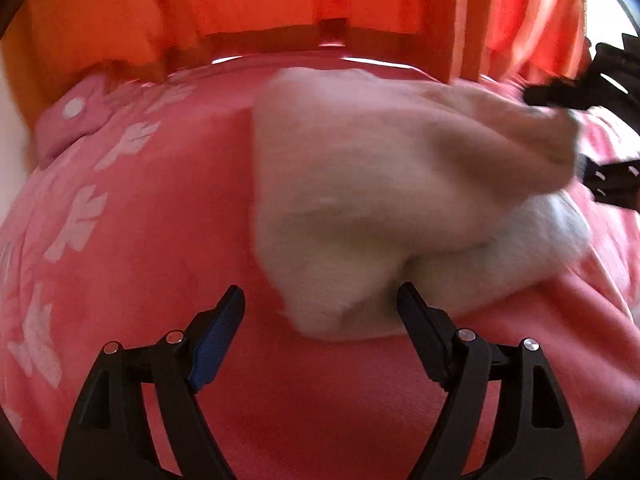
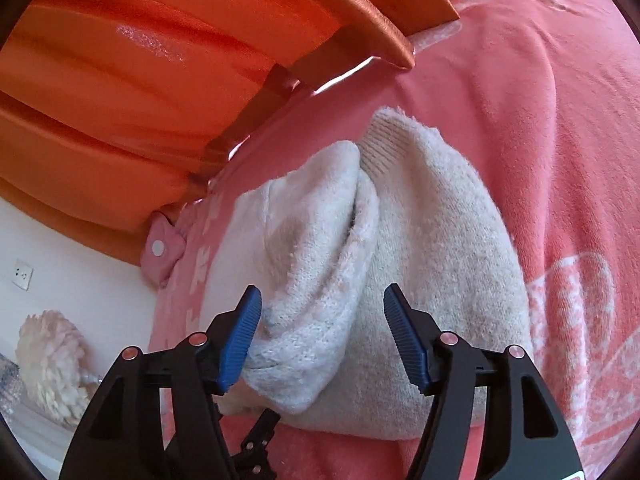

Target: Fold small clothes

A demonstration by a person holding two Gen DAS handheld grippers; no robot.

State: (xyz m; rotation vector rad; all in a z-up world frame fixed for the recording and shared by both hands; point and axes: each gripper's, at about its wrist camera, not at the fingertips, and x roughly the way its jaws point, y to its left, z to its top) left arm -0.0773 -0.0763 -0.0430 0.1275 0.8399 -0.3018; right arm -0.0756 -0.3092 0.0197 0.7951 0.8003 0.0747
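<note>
A small cream fuzzy knit garment lies bunched on a pink blanket. In the left wrist view my left gripper is open, its jaws standing on either side of the garment's near corner. My right gripper shows at the far right edge, beside the garment's lifted end. In the right wrist view the right gripper is open with blue pads; the garment lies folded over between and beyond the jaws, its ribbed cuff at the far end. The left gripper's black fingers show below it.
The pink blanket has white patterns and a snap tab at its corner. Orange curtains hang behind the bed. A white wall with a socket and a fluffy cream object are at the left.
</note>
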